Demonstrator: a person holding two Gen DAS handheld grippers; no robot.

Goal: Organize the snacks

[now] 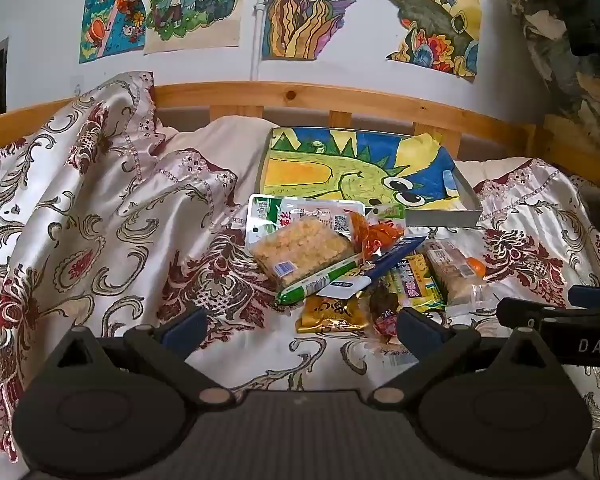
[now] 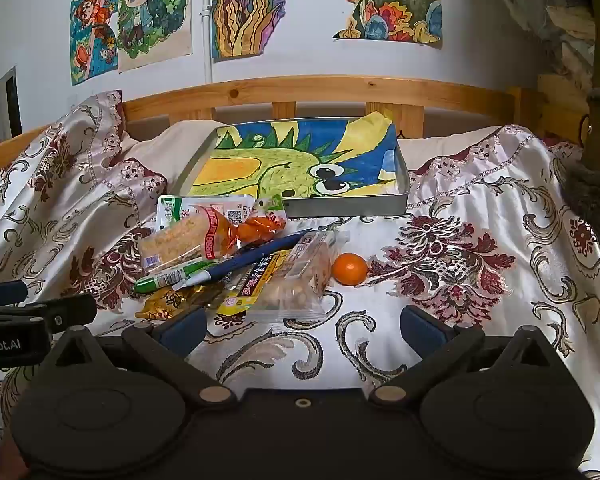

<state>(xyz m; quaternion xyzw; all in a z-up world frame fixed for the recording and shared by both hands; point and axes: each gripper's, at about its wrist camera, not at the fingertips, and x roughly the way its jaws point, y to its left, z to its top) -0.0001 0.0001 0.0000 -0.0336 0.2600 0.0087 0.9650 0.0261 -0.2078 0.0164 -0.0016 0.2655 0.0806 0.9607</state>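
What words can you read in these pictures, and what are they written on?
"DAS", cut off by the picture's edge: on the right gripper body, seen from the left wrist.
"Robot.AI", its start cut off: on the left gripper body, seen from the right wrist.
Snack packets: printed characters, barcodes and a QR code, all too small or blurred to read.
Drawing in the tray: no words.

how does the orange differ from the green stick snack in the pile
The orange is round and unwrapped; the green stick snack is long, thin and sealed in printed packaging. The orange sits alone at the right edge of the pile, beside a clear packet; the green stick lies at the left with the blue packet crossing over its end. Both rest on the patterned bedspread, in front of the tray.
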